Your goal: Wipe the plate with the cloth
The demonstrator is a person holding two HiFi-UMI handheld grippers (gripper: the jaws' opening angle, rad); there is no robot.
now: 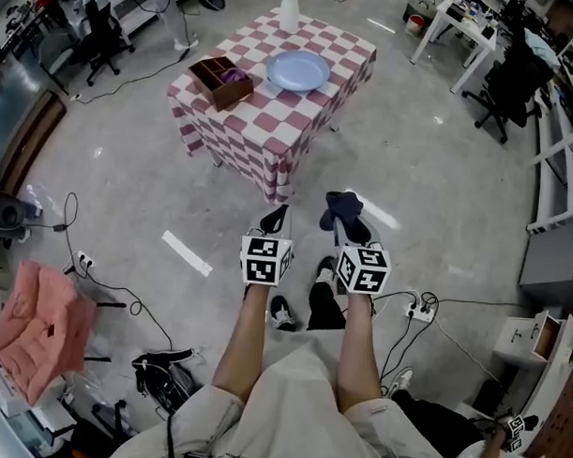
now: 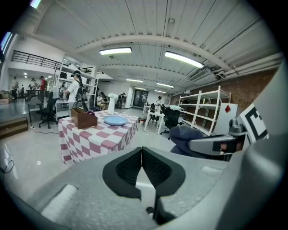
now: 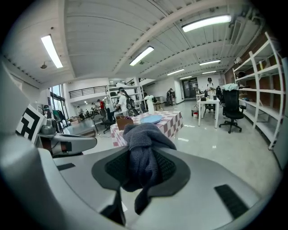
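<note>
Right gripper view: cloth [image 3: 141, 150] lengthwise between jaws

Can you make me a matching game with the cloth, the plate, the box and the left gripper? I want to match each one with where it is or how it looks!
Things:
1. cloth
2. plate
3. wooden box
4. left gripper

Places and states:
A. pale blue and round, on the checkered table
B. jaws together, with nothing between them
C. dark blue, clamped in the right gripper
D. brown, on the table next to the plate

Pairs: 1-C, 2-A, 3-D, 4-B
</note>
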